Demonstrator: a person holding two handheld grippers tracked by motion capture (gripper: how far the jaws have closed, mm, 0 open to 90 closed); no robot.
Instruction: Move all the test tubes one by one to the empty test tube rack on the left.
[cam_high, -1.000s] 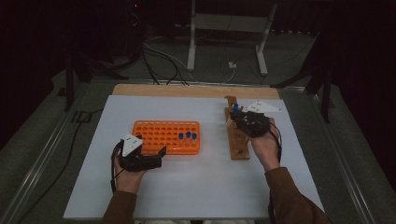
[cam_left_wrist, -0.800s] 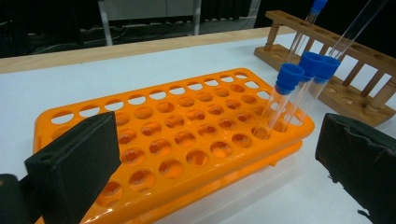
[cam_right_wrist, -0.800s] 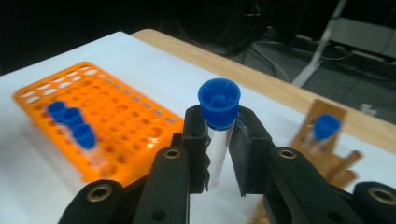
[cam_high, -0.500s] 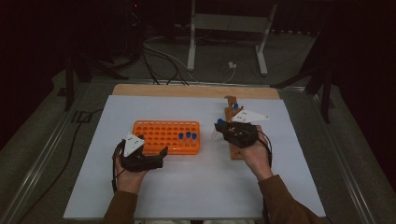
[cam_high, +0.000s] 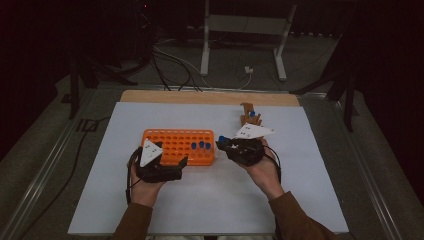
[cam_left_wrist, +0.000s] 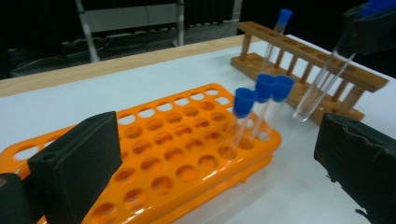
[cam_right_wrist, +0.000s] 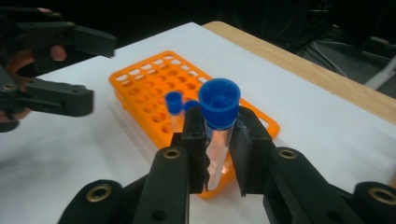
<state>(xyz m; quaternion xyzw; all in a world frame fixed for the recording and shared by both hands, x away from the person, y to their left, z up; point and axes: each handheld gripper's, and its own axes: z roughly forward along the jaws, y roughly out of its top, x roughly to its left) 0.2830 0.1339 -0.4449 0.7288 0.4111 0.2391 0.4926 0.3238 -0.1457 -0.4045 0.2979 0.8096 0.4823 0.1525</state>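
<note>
Room: dark, with cables on the floor and a pale stand beyond the far edge.
Desk (cam_high: 310, 200): white sheet over a wooden top; carries everything in play.
Orange rack (cam_high: 172, 142): plastic, many round wells, lying flat mid-desk; three blue-capped tubes (cam_left_wrist: 261, 100) upright at its right end, close together.
Wooden rack (cam_left_wrist: 322, 70): stands beyond the orange one, toward the far right; holds one capped tube (cam_left_wrist: 279, 28).
Left gripper (cam_high: 170, 167): rests at the near edge of the orange rack; fingers (cam_left_wrist: 79, 163) spread wide, nothing between them.
Right gripper (cam_high: 235, 147): just off the orange rack's right end; fingers (cam_right_wrist: 196, 140) closed tight on the test tube.
Test tube (cam_right_wrist: 218, 140): clear, thin-walled, blue cap on top; held upright just under the cap, lower end hanging free in the air beside the rack, as seen in the left gripper view.
Handling, judged: very light, rigid, smooth and slippery; likely brittle if glass, so only modest squeeze.
Where to hold, judged: high on the barrel right below the cap, as now, keeping the bottom clear to enter a well and the cap rim as a stop against sliding.
Risk, judged: tilted entry could knock neighbouring tubes.
</note>
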